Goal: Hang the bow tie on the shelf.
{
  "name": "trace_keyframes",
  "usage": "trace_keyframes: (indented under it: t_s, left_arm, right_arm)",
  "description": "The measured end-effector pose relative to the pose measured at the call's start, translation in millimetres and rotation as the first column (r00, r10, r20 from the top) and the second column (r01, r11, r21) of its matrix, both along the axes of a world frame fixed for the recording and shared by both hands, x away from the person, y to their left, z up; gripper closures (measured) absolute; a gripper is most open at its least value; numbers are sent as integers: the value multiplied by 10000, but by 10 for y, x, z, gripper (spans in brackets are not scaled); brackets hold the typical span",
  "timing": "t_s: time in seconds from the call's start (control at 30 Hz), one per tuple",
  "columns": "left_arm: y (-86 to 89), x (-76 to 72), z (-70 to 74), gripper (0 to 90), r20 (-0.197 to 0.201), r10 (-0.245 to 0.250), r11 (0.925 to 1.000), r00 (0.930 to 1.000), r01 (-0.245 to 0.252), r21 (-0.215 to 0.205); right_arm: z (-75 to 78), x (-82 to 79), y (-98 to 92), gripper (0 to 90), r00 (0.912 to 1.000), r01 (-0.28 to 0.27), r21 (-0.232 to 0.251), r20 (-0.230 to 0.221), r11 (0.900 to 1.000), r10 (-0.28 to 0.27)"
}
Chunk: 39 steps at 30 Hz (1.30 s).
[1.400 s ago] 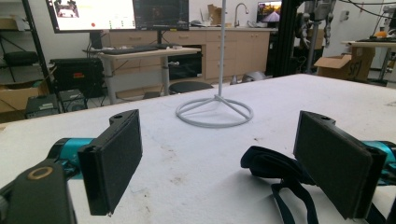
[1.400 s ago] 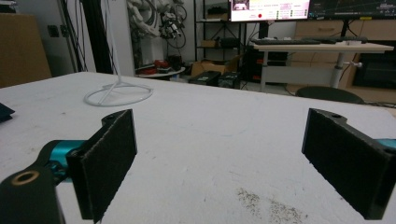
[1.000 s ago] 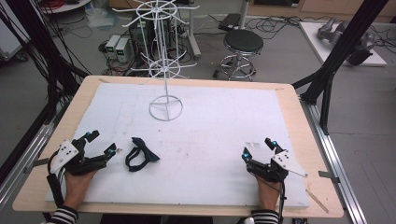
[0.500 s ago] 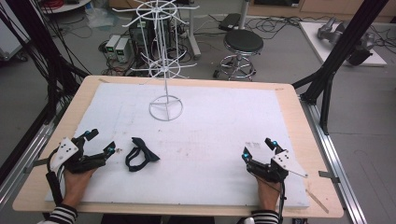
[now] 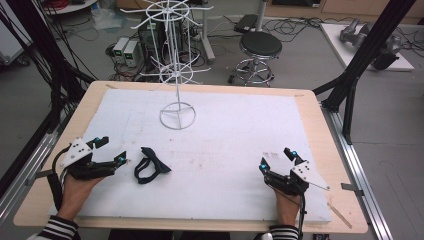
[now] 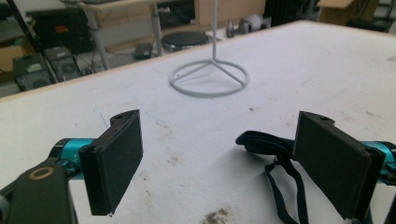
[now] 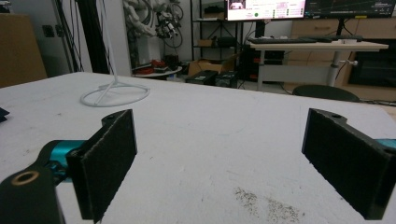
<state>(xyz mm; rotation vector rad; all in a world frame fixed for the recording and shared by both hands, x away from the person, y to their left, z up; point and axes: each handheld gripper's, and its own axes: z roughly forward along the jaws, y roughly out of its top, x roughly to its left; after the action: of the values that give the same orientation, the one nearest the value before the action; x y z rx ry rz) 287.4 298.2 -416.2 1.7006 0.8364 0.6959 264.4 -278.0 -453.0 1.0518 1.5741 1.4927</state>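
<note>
A black bow tie with a strap (image 5: 150, 169) lies on the white foam mat, left of centre; in the left gripper view the bow tie (image 6: 271, 147) lies just ahead of the right jaw. My left gripper (image 5: 111, 151) rests on the mat a little left of it, open, nothing between its jaws (image 6: 219, 168). A white wire display stand (image 5: 177, 75) rises at the mat's far middle, its ring base (image 6: 209, 77) ahead; the same base (image 7: 115, 94) appears far left in the right gripper view. My right gripper (image 5: 277, 159) sits open at the right front, jaws wide (image 7: 224, 163).
The white foam mat (image 5: 225, 130) covers a wooden table (image 5: 320, 115). Beyond the far edge stand a black stool (image 5: 260, 47), computer boxes and cables on the floor. Black frame posts (image 5: 360, 65) flank the table on both sides.
The left gripper has shifted slightly toward the bow tie. The right gripper and the bow tie have stayed put.
</note>
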Motion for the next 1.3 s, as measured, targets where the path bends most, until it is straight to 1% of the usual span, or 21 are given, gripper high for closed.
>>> trace_keyframes:
  t_s: [0.07, 0.13, 0.3, 0.33, 0.4, 0.47, 0.57, 0.6, 0.67, 0.77, 0.83, 0.87, 0.9, 0.93, 1.07, 1.1, 1.13, 1.17, 1.2, 1.23, 1.3]
  left_arm:
    - [-19, 15, 21, 163, -102, -126, 9999, 9999, 127, 113]
    - [-48, 41, 48, 163, -217, -214, 9992, 9995, 221, 342]
    - [-153, 98, 109, 165, -929, -524, 9945, 9943, 605, 859]
    - [-181, 111, 116, 165, -1149, -550, 9928, 9919, 666, 993]
    - [-223, 145, 132, 165, -1702, -530, 9885, 9840, 758, 1305]
    - [-258, 171, 137, 165, -2030, -601, 9851, 9773, 908, 1457]
    - [-297, 192, 137, 175, -2319, -650, 9773, 9706, 1089, 1819]
    - [-308, 198, 133, 175, -2400, -648, 9765, 9686, 1110, 1845]
    - [-335, 216, 119, 175, -2640, -648, 9711, 9623, 1217, 2054]
    - [-379, 236, 94, 178, -3004, -632, 9663, 9517, 1337, 2200]
    - [-411, 249, 80, 189, -3185, -552, 9612, 9463, 1367, 2397]
    - [-424, 255, 75, 189, -3294, -562, 9599, 9425, 1418, 2420]
    - [-438, 265, 70, 193, -3460, -555, 9554, 9366, 1504, 2541]
    - [-452, 270, 65, 202, -3555, -538, 9550, 9331, 1520, 2547]
    - [-499, 306, 53, 250, -4019, -622, 9437, 9136, 1849, 2742]
    - [-512, 314, 47, 264, -4197, -695, 9412, 9050, 1989, 2730]
    - [-519, 321, 45, 264, -4292, -716, 9389, 9004, 2061, 2757]
    - [-529, 332, 41, 276, -4466, -764, 9345, 8914, 2202, 2795]
    - [-545, 344, 34, 311, -4729, -789, 9302, 8776, 2354, 2816]
    - [-545, 344, 34, 324, -4729, -789, 9302, 8776, 2354, 2816]
    - [-558, 362, 26, 339, -5000, -796, 9239, 8624, 2522, 2879]
  right_arm:
    - [0, 0, -1, 93, 10000, -4, 3, 3, 10000, 4]
    - [0, -2, 0, 93, 10000, 7, 43, -40, 10000, -7]
    - [0, -2, 2, 93, 10000, 20, 48, -46, 10000, -20]
    - [0, -2, 0, 93, 10000, 13, 45, -41, 10000, -13]
    - [0, -2, 0, 93, 10000, 13, 50, -43, 10000, -12]
    - [0, 0, -1, 93, 10000, 4, 23, -8, 10000, -4]
    - [0, 0, -4, 93, 10000, 16, 32, -29, 10000, -16]
    - [0, 0, -4, 93, 10000, 16, 32, -29, 10000, -16]
    - [0, 0, -4, 93, 10000, 27, 41, -41, 10000, -26]
    - [0, -1, -4, 93, 10000, 30, 37, -40, 10000, -30]
    - [0, 0, -5, 93, 10000, 47, 40, -42, 10000, -47]
    - [0, 0, -5, 93, 10000, 47, 40, -42, 10000, -47]
    - [0, -1, -5, 93, 10000, 55, 41, -46, 10000, -55]
    - [-1, -1, -4, 93, 10000, 55, 37, -45, 10000, -55]
    - [0, -1, -4, 93, 10000, 59, 47, -43, 10000, -59]
    - [-1, -1, -4, 93, 10000, 62, 43, -44, 10000, -62]
    - [-1, -1, -4, 93, 10000, 62, 43, -44, 10000, -62]
    - [-1, -1, -5, 93, 10000, 55, 36, -45, 10000, -55]
    - [-1, -1, -3, 93, 10000, 58, 48, -39, 10000, -58]
    - [-1, -1, -3, 93, 10000, 58, 48, -39, 10000, -58]
    - [0, -1, -3, 93, 10000, 58, 48, -41, 10000, -58]
